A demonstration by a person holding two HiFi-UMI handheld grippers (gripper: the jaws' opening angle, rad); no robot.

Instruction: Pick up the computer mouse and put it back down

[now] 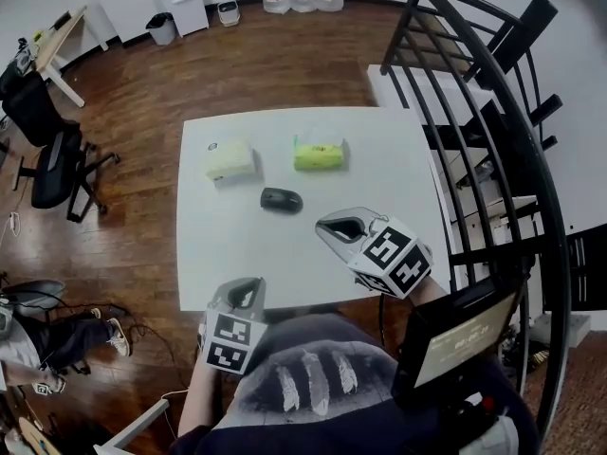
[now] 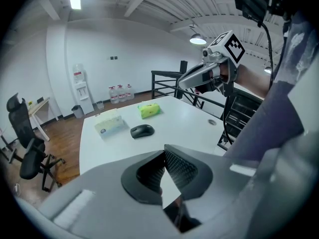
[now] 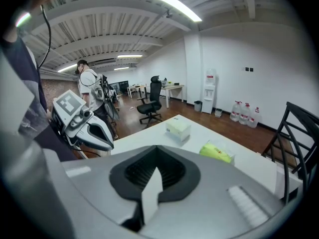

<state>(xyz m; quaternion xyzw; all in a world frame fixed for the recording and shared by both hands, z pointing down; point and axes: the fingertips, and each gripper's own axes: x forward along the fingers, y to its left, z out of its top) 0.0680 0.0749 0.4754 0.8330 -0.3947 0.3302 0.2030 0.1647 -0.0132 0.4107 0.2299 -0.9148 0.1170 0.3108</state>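
Nearby, mouse (image 1: 281, 199) beyond right hand-held gripper (image 1: 324, 227)

Computer mouse (image 1: 282, 199): small, dark grey/black, rounded. Lies flat, right side up, approx. mid white table (image 1: 237, 249). Sits near pale-yellow pack (image 1: 230, 159) & green pack (image 1: 319, 154), touching neither.

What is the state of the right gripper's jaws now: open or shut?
Shut, empty. The right gripper shows its jaw tips touching, nothing between; the mouse lies apart on the table.
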